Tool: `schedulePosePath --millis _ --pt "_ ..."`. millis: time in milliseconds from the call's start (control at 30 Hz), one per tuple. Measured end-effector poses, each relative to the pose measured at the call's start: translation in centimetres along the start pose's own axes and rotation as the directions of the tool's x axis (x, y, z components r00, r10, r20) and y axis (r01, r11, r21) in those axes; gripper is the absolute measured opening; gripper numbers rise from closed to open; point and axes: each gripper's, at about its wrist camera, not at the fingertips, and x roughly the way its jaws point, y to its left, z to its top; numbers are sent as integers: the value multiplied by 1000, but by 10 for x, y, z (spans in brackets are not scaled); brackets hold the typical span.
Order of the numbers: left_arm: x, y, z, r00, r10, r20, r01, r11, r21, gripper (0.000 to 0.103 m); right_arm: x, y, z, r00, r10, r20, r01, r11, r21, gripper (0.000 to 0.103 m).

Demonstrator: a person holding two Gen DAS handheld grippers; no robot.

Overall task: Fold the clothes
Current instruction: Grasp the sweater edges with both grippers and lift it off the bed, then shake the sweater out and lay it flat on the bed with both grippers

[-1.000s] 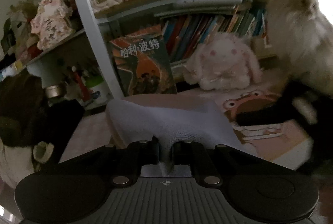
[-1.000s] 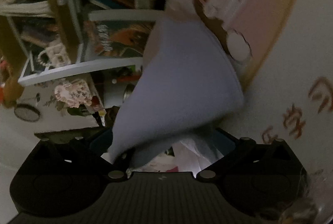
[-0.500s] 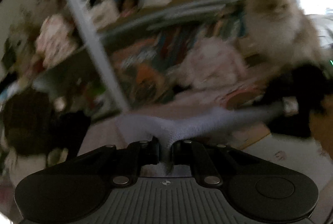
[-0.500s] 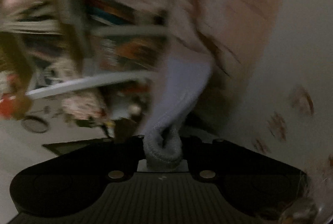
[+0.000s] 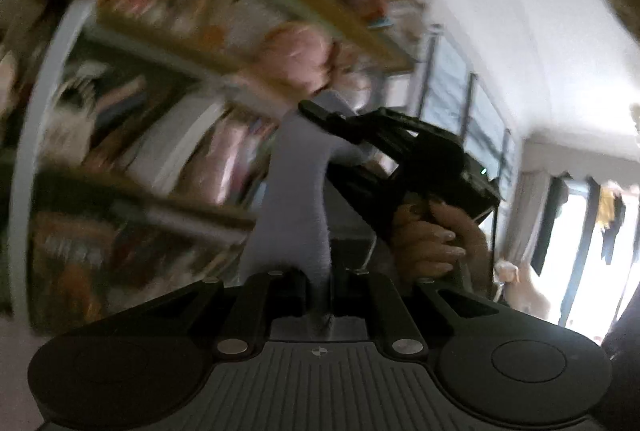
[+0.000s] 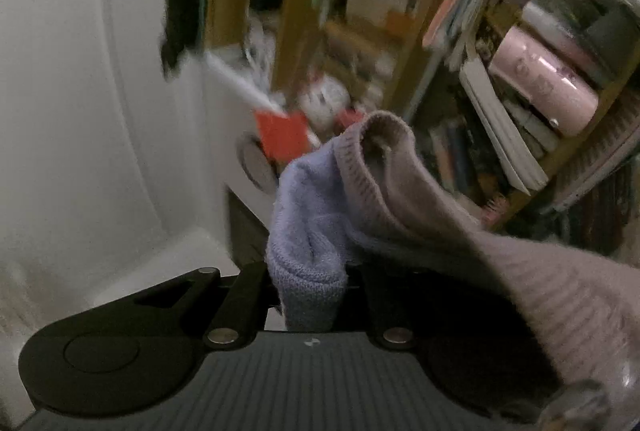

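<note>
Only your left wrist view is showing your hand (image 5: 436, 239) gripping the right claw (image 5: 316, 111); the right view is showing the sock's (image 6: 308, 231) ribbed cuff gaping open. Both claws are clenching the pale lilac sock, which is hanging stretched between them before the blurred bookshelf (image 5: 160, 103), your left claw (image 5: 320, 295) pinching its lower end.

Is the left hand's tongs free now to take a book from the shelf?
Probably not. The left tongs are shut on the lilac sock, which stretches up to the right tongs, so they would first have to release it. The bookshelf stands behind.
</note>
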Motion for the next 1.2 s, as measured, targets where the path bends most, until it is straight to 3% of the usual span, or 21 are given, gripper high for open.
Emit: schedulePosePath --millis 67,100,133,167,233,300,333,467,567,667,700,733,800,833,867,933,967,1000,1100,1200 --pt "3 28 -23 993 62 -103 -70 995 -76 9 26 -10 -16 993 -87 -80 87 996 -10 8" --pt "6 46 -41 979 100 -179 -121 986 -114 9 39 -21 -29 982 -139 -130 139 990 -9 8" --pt "9 63 -60 954 141 -264 -181 974 -134 9 54 -38 -49 960 -204 -193 206 978 -8 8" --pt "13 80 -83 916 186 -355 -247 960 -134 9 68 -58 -72 926 -273 -261 280 960 -12 9" --pt "18 102 -121 820 272 -503 -359 930 -81 9 93 -98 -120 830 -400 -389 419 907 -38 9" --pt "16 113 -148 735 354 -579 -431 902 5 9 106 -127 -162 738 -481 -472 513 856 -70 9" --pt "12 117 -157 708 383 -593 -455 890 32 10 111 -137 -176 716 -491 -496 532 844 -67 8" --pt "-9 133 -159 695 424 -581 -514 858 12 17 139 -154 -203 685 -503 -526 544 834 -88 8" --pt "-16 140 -155 670 479 -567 -547 835 60 19 160 -153 -216 669 -529 -522 539 829 -150 9" --pt "-25 148 -154 641 540 -545 -590 801 99 20 167 -152 -226 648 -562 -515 539 815 -211 24" --pt "-27 152 -154 627 560 -542 -610 785 105 20 164 -151 -226 649 -565 -509 535 815 -223 45" --pt "-29 155 -154 612 578 -540 -631 768 108 20 160 -148 -225 658 -565 -499 527 818 -230 57" --pt "-36 160 -152 563 637 -526 -681 718 141 20 140 -141 -217 680 -555 -479 504 828 -245 60" --pt "-40 163 -150 535 669 -516 -706 689 162 20 128 -138 -212 679 -565 -469 502 823 -264 61" --pt "-43 165 -149 505 700 -505 -730 658 182 20 115 -135 -206 670 -585 -456 509 810 -291 61" --pt "-47 160 -142 451 777 -440 -775 585 239 19 86 -132 -200 627 -647 -434 541 762 -355 61" --pt "-48 154 -137 455 796 -401 -778 574 256 19 70 -132 -199 595 -683 -423 560 730 -391 61" --pt "-47 146 -132 488 794 -363 -763 590 264 19 53 -132 -198 558 -721 -412 580 693 -427 61" --pt "-21 126 -124 598 711 -370 -657 699 282 20 5 -130 -201 461 -799 -386 616 601 -509 59" --pt "32 100 -137 672 611 -418 -506 791 343 20 -34 -125 -210 384 -851 -358 620 525 -583 54"
